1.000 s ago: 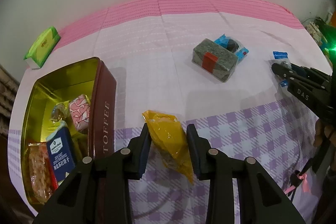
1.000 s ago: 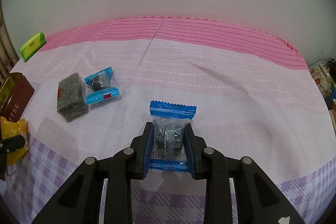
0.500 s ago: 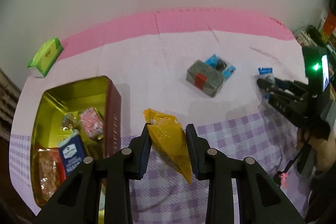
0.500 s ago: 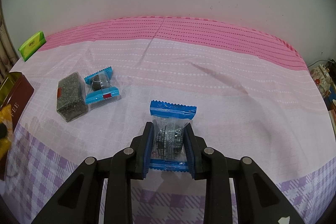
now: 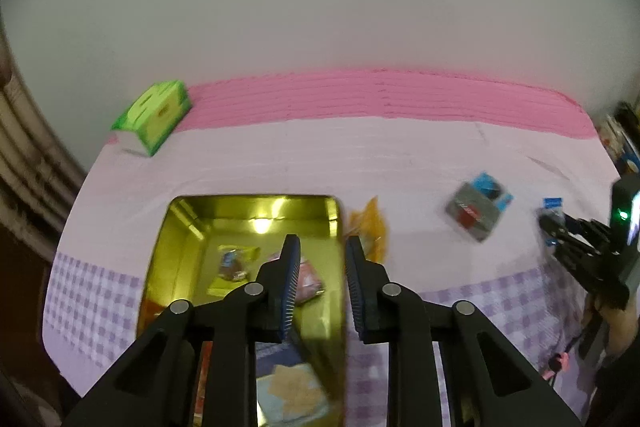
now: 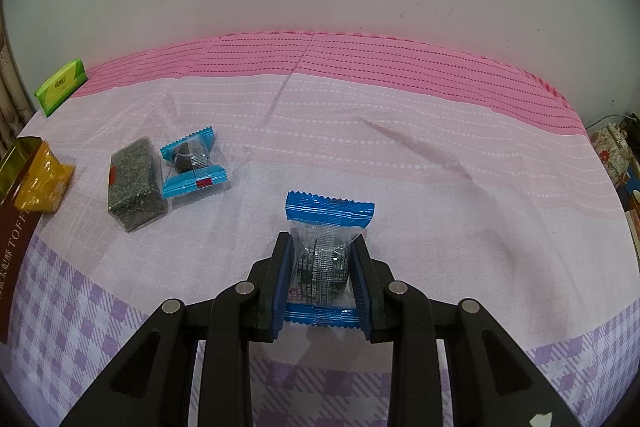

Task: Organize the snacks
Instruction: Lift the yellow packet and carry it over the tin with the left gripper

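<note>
My left gripper [image 5: 320, 267] is open and empty, raised over the right wall of the gold toffee tin [image 5: 176, 227], which holds several wrapped snacks. The yellow snack bag [image 5: 370, 227] lies on the cloth just outside the tin's right wall; it also shows in the right wrist view [image 6: 42, 183]. My right gripper [image 6: 322, 267] is shut on a blue-ended wrapped snack [image 6: 326, 255] resting on the cloth. A dark seaweed block [image 6: 136, 183] and another blue wrapped snack [image 6: 192, 167] lie to its left.
A green tissue pack [image 5: 154, 117] sits at the back left by the wall. The tablecloth [image 6: 400, 147] is pink at the back and purple check at the front. The right gripper [image 5: 580, 255] shows at the right edge of the left wrist view.
My left gripper let go of the yellow bag and moved left and up over the tin. The bag now lies beside the tin. My right gripper stayed still.
</note>
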The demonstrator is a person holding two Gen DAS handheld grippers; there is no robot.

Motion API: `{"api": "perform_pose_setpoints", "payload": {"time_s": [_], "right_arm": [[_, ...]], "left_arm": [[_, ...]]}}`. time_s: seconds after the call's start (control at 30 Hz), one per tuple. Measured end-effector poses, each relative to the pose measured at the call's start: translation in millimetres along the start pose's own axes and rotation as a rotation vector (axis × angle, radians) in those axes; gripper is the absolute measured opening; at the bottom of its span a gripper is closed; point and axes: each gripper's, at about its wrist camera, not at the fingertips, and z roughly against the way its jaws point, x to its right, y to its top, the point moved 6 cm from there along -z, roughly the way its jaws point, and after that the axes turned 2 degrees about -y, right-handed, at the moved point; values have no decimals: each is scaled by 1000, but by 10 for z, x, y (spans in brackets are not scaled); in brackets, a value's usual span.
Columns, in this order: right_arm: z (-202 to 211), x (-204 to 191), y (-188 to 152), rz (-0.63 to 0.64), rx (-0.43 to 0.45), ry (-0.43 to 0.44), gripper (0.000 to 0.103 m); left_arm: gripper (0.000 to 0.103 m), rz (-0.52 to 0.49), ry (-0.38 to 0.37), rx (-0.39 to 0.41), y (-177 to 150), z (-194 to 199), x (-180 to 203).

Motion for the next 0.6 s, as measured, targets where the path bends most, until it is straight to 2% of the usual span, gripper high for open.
{"api": "perform_pose_setpoints", "payload": {"time_s": [0.17,0.5,0.6], "right_arm": [[-1,13,0,1,0,-1,27],[0,-12,-1,1,0,0,27],[2,-7,0,0,0,1,27]], "left_arm": [[24,7,-16,-26,-56,-54,-48],[25,-29,-98,-105,32,-362,395],[25,-10,-114,-157,58,-499,459]]}}
